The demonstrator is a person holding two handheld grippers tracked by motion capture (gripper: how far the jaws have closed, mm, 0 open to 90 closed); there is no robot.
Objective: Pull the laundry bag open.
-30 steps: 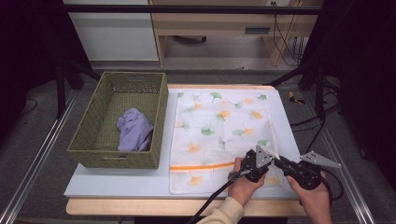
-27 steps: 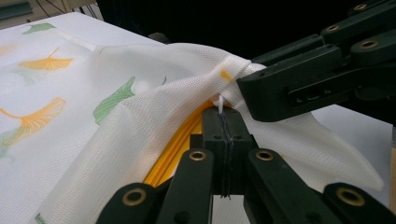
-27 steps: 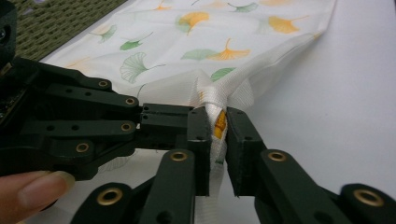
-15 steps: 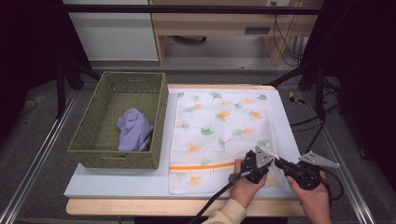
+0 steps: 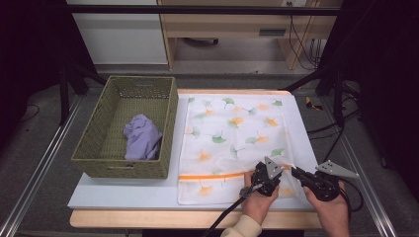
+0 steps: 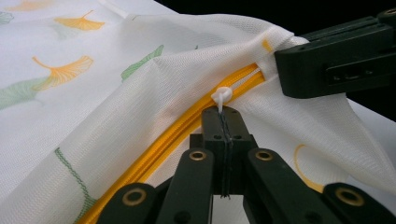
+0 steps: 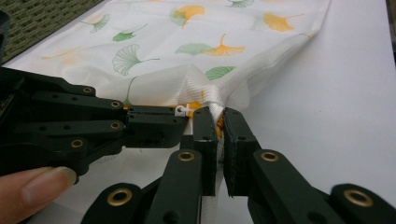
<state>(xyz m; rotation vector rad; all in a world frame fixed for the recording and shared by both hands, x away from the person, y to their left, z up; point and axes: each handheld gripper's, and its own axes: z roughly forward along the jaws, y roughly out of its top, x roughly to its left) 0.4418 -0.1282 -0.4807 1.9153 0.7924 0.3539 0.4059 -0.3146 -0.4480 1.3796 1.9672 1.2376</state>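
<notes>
A white mesh bag [image 5: 232, 133] printed with ginkgo leaves lies flat on the table, its orange zipper [image 5: 212, 175] running near the front edge. My left gripper [image 6: 223, 116] is shut on the small white zipper pull [image 6: 221, 95] near the zipper's right end. Just beyond it, the right gripper's fingers [image 6: 327, 70] pinch the bag's cloth at the zipper end. My right gripper [image 7: 219, 122] has just been closing and now has the lifted cloth [image 7: 212, 95] clamped between its pads. In the high view both grippers, left [image 5: 282, 173] and right [image 5: 295, 172], meet at the bag's front right.
A green woven basket [image 5: 168, 123] stands left of the bag with a crumpled lilac cloth [image 5: 142, 136] inside. The white table board [image 5: 123, 192] shows bare in front of the basket. Metal rails run along both sides of the table, and cables lie on the floor at the right.
</notes>
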